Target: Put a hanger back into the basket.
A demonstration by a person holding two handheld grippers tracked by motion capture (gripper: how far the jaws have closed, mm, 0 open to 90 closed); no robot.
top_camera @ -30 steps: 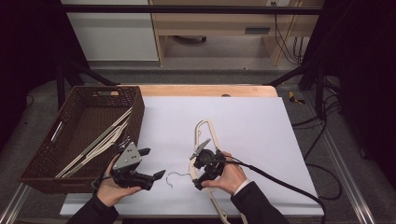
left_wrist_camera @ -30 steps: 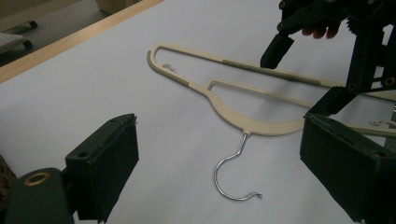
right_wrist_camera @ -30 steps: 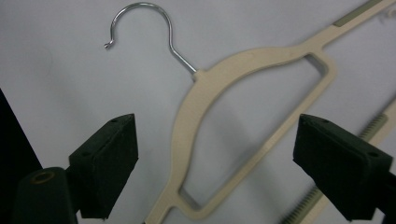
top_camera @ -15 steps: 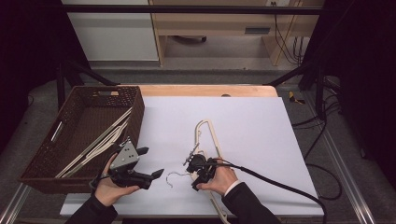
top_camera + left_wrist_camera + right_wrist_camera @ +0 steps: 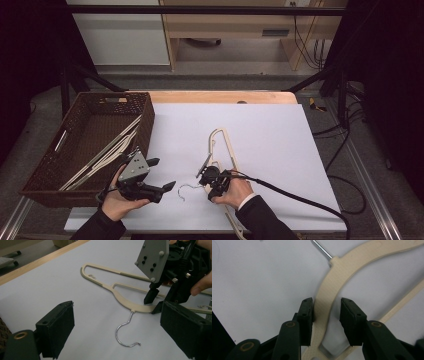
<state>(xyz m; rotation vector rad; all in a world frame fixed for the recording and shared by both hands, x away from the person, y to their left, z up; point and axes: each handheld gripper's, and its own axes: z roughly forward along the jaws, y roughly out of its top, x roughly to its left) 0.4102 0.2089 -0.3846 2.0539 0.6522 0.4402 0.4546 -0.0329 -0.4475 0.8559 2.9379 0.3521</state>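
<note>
A cream plastic hanger (image 5: 222,145) with a metal hook (image 5: 187,190) lies flat on the white table sheet (image 5: 270,130). My right gripper (image 5: 205,175) points down at the hanger's neck. Its jaws have just been closing and now straddle the curved neck (image 5: 342,272); one pad (image 5: 307,312) touches the plastic, while the other stands a small gap off, so the right gripper (image 5: 327,302) is open around it. My left gripper (image 5: 162,173) hovers open to the left of the hook, nothing between its jaws. The left gripper view shows the hanger (image 5: 122,300), hook (image 5: 122,336) and right gripper (image 5: 153,303).
A dark wicker basket (image 5: 147,120) stands at the table's left and holds several pale hangers (image 5: 107,155). A black cable (image 5: 300,197) trails from the right gripper across the sheet to the right. A wooden table edge (image 5: 225,96) runs along the back.
The right gripper has come down onto the hanger's neck and its jaws have narrowed around it. The left gripper has stayed where it was.
</note>
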